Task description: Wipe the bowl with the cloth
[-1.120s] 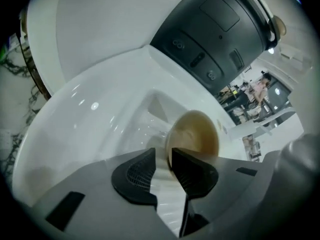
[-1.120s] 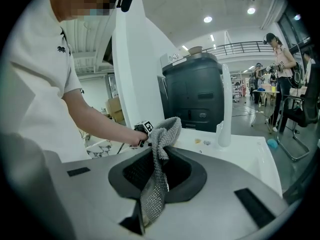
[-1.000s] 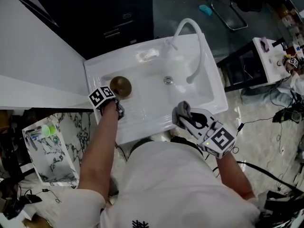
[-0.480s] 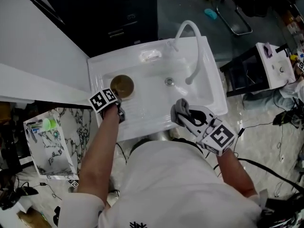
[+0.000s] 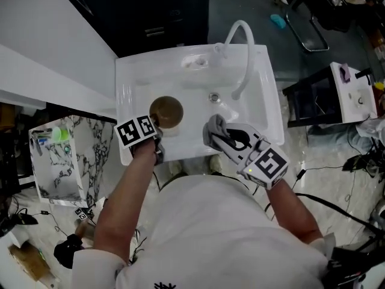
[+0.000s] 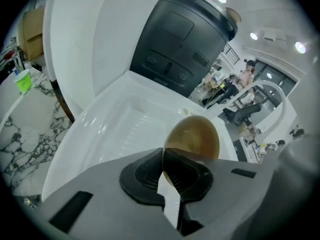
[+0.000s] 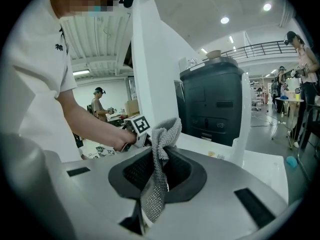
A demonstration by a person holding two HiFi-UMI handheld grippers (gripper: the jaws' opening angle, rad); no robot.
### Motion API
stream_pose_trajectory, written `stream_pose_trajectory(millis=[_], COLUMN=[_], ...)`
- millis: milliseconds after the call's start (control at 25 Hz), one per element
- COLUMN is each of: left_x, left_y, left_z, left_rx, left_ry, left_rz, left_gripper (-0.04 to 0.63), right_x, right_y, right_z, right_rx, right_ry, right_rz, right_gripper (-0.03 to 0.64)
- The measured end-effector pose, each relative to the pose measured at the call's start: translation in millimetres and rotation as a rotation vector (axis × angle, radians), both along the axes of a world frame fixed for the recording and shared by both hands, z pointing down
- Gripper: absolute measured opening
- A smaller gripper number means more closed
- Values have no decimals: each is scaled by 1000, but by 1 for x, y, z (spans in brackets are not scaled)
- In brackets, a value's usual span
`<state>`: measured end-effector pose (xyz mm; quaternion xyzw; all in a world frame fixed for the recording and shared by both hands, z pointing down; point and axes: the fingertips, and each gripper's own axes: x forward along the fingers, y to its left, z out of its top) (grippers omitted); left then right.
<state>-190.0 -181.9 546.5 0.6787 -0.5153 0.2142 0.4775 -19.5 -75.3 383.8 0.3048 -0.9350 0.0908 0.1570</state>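
A brown bowl (image 5: 166, 111) sits in the left part of the white sink (image 5: 258, 110). My left gripper (image 5: 156, 127), marker cube on top, reaches it from the near side. In the left gripper view the jaws (image 6: 167, 176) are shut on the near rim of the bowl (image 6: 194, 135). My right gripper (image 5: 224, 138) hovers over the sink's front edge, right of the bowl, shut on a grey knitted cloth (image 5: 214, 130). In the right gripper view the cloth (image 7: 161, 159) stands up from between the jaws (image 7: 157, 173), with the left gripper's marker cube (image 7: 138, 126) beyond it.
A white curved faucet (image 5: 242, 53) arches over the drain (image 5: 213, 97). A black cabinet (image 6: 182, 39) stands behind the sink. A marble-patterned stand with a green cup (image 5: 59, 135) is at the left, another white unit (image 5: 354, 94) at the right. Cables lie on the floor.
The left gripper has moved up to the bowl and its jaws have shut on the rim. The right gripper with the cloth has drifted left, closer to the bowl.
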Motion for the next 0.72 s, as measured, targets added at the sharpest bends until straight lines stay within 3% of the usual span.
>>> stream_pose_trajectory(millis=[480,720], left_x=[63,80], left_y=[58,64], left_z=[-41,-53], left_rx=[-4,10], left_ry=[74,85], left_rz=[2,6], left_gripper=[18,18], right_x=[-27,-37], right_y=[-6,-8], right_z=[21,48], right_rx=[25,111], right_ry=[60,250], right_rz=[-137,-215], right_gripper=[46,46])
